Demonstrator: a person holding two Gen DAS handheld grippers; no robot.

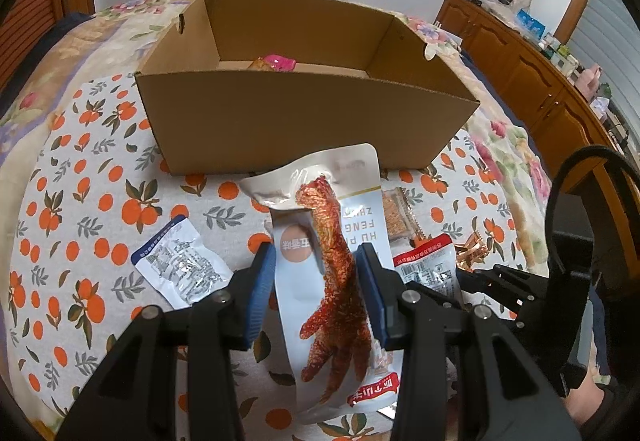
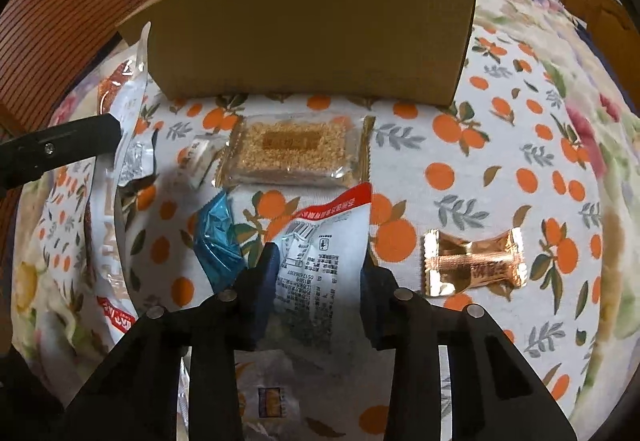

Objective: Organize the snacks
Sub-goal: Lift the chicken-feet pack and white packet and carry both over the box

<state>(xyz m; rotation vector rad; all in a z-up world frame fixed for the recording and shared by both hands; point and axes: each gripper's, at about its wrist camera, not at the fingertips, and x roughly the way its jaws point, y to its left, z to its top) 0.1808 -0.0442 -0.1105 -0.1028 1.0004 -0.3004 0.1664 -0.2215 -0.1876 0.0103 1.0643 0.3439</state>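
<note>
My left gripper [image 1: 316, 255] is shut on a long white chicken-foot snack pack [image 1: 332, 281], held above the orange-print cloth just in front of the open cardboard box [image 1: 304, 121]. One pink snack [image 1: 276, 62] lies inside the box. My right gripper [image 2: 320, 259] is shut on a white packet with a red edge [image 2: 324, 241], its printed back facing up, with a pad at each side. In the right wrist view the box wall [image 2: 312, 21] stands close ahead, and the chicken-foot pack [image 2: 120, 113] hangs at the left.
On the cloth lie a sesame bar [image 2: 292, 153], a gold-wrapped candy [image 2: 472, 265], a blue wrapper [image 2: 218, 237], a small white packet [image 2: 198, 157] and a blue-edged white packet [image 1: 180, 265]. A wooden cabinet [image 1: 520, 53] runs along the right.
</note>
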